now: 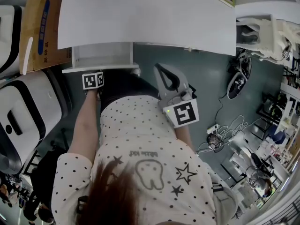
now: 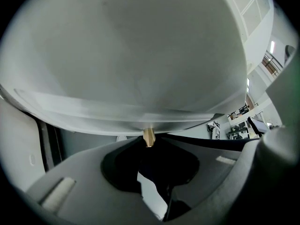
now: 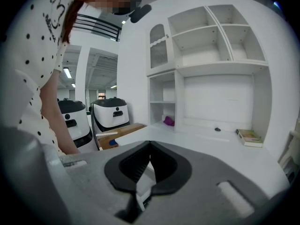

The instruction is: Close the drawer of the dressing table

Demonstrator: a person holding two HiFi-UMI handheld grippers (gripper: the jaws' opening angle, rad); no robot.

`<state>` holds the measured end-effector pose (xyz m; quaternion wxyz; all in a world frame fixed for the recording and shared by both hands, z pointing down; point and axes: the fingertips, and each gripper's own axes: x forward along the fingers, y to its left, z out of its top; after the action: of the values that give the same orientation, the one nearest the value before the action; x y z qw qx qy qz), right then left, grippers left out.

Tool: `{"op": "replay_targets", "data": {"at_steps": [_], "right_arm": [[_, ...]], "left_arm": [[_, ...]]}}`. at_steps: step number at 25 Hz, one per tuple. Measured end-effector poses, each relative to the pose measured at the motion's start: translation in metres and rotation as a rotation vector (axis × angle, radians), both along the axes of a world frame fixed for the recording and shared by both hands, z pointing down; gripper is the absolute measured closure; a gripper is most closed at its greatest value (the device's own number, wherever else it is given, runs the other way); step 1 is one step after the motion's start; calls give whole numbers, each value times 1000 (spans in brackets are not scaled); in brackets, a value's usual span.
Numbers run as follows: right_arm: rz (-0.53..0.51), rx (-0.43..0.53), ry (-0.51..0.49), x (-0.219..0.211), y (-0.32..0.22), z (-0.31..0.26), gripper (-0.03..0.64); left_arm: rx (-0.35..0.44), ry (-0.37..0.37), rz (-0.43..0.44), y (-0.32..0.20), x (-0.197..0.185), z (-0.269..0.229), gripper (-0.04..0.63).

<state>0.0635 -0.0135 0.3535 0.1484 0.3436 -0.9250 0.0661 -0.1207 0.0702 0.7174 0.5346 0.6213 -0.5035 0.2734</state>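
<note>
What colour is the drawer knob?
Brass gold; drawer knob shows best in left gripper view.

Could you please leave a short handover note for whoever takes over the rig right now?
Left gripper: tongs closed on the brass knob of the drawer.
Right gripper: tongs together, empty, held clear of the drawer.
Drawer: pulled out from under the dressing table top, at its left end.
Done: knob gripped.
Left: push the drawer fully in, then release the knob.
</note>
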Motion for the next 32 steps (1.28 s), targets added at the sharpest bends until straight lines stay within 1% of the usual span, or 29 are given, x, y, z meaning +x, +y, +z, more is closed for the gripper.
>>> {"op": "replay_targets", "data": {"at_steps": [15, 27, 29, 32], "right_arm": [[5, -9, 10, -6, -6, 1, 618], [17, -11, 3, -3, -16, 1, 618], [20, -12, -4, -2, -16, 0, 618], [20, -21, -8, 0, -14, 2, 618]], "left_arm": [[24, 11, 19, -13, -2, -3, 506], [20, 4, 18, -24, -5, -4, 508], [17, -4, 19, -24, -6, -4, 509], [18, -34, 19, -23, -8, -3, 511]]}}
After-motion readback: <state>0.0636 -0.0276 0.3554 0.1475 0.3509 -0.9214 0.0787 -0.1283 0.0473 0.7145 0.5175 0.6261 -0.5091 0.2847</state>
